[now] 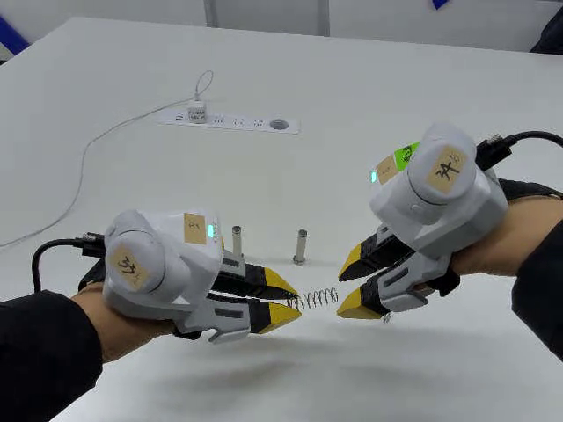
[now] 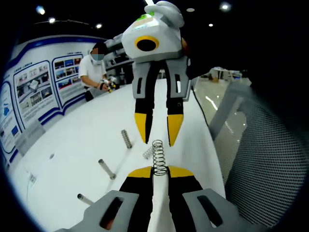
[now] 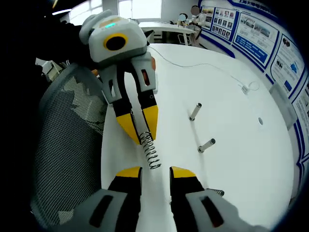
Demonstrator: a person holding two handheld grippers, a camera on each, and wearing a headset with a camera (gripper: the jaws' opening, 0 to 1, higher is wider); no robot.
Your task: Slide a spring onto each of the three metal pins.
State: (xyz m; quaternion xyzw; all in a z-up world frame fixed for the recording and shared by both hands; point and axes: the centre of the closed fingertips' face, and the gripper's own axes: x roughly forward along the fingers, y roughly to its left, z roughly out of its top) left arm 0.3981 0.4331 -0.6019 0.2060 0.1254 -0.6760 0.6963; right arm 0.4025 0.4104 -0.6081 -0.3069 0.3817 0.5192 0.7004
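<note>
Two more springs (image 2: 126, 138) sit beyond the spring (image 2: 158, 155) the left gripper (image 2: 159, 170) clamps; right gripper (image 2: 157, 142) gapes.

showroom-like lab: blue-framed poster panels (image 2: 29, 92) are lining one side, ceiling spotlights (image 2: 50, 20) are shining above a white surface (image 2: 82, 140).

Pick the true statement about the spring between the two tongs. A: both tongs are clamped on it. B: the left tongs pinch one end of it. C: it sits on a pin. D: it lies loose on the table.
B: the left tongs are shut on one end of the spring, while the right tongs stand open at its free end.
</note>
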